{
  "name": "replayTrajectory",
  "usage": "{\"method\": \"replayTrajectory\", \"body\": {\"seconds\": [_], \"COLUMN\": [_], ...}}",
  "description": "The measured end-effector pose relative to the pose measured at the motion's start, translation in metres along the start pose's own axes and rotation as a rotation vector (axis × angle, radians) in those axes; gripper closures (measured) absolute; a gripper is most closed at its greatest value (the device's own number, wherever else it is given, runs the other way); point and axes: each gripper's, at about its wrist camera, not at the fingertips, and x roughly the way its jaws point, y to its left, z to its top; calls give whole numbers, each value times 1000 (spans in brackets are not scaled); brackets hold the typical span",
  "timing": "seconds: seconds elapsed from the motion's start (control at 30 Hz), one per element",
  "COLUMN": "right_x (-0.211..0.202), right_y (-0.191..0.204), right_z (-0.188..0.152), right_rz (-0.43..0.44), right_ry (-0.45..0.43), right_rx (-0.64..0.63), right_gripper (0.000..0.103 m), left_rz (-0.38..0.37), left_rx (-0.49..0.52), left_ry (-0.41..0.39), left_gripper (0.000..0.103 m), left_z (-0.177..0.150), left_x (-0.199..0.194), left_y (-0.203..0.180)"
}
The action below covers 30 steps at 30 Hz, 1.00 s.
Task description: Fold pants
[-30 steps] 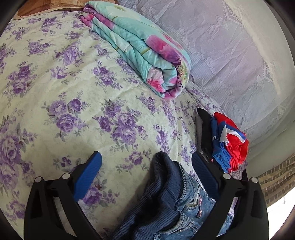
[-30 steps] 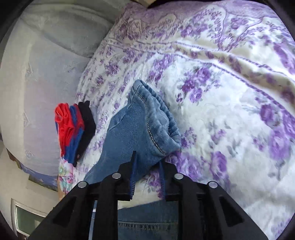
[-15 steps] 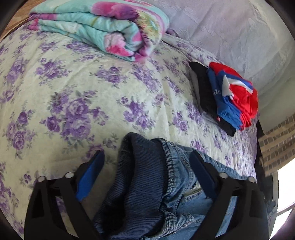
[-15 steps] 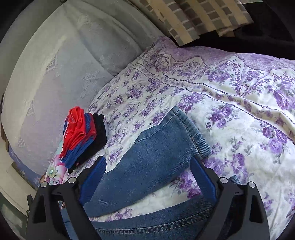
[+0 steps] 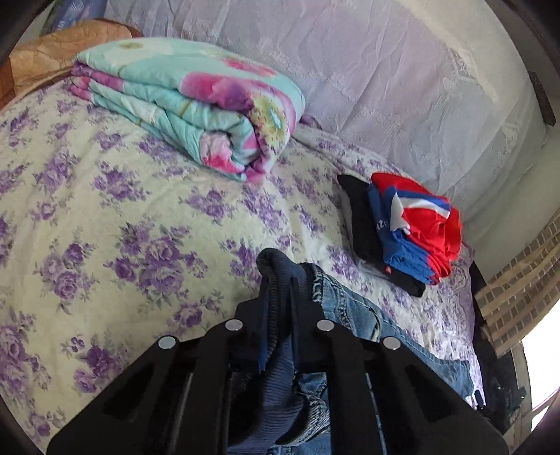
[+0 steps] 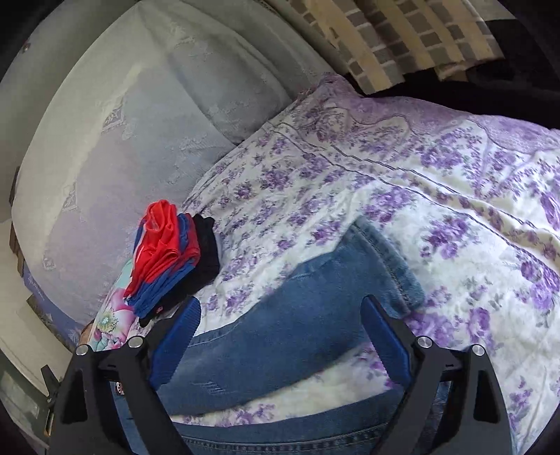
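Blue denim pants (image 6: pixel 308 311) lie on the purple-flowered bedspread (image 5: pixel 105 210). In the left wrist view my left gripper (image 5: pixel 280 297) is shut on the pants' dark ribbed waistband (image 5: pixel 276 276), which bunches up between the black fingers; the denim (image 5: pixel 353 308) trails off to the right. In the right wrist view my right gripper (image 6: pixel 280 332) stands open above a folded-over pant leg, whose hem (image 6: pixel 392 259) lies ahead of the blue pads (image 6: pixel 178 332). Nothing is pinched between those pads.
A folded teal and pink quilt (image 5: pixel 196 108) lies at the head of the bed. A stack of folded red, blue and black clothes (image 5: pixel 402 231) sits by the lace-covered wall (image 5: pixel 385 70), also visible as the clothes stack (image 6: pixel 171 262) in the right wrist view. A brick-patterned surface (image 6: pixel 385 31) lies beyond the bed's edge.
My left gripper closed from wide open onto the waistband and lifted it a little. My right gripper let go of the pant leg, opened wide and drew back and up.
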Motion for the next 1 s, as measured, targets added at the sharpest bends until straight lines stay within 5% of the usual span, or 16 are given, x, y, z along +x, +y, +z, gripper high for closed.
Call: {"method": "replayTrajectory", "body": {"seconds": [0.23,0.33,0.4,0.5,0.73,0.87,1.0], "right_x": [23,17,7,-9,-44,-72,-109], "right_y": [31,24,19,13,5,8,12], "right_z": [-7,-5,-1,0,-15,-23,-24], "right_rz": [52,68,72,76,108,130,138], "right_ry": [34,45,33,26,63,84,101], "right_rx": [-110,-71,-52,-47,-18,-31,-54], "right_gripper": [10,10,10,10,10,10,10], "left_rz": [161,184,143,53,70,22,35], "left_rx": [-44,-98,-152,-189,-152,-214,-145], "left_ry": [98,91,45,29,78,134,171], "left_gripper": [85,48,36,34,28,28,28], "left_z": [-2,-2,-3,-9,-74,-114,-130], "left_x": [47,34,9,-34,-119,-140,-133], "left_y": [30,35,39,39,39,52,38]}}
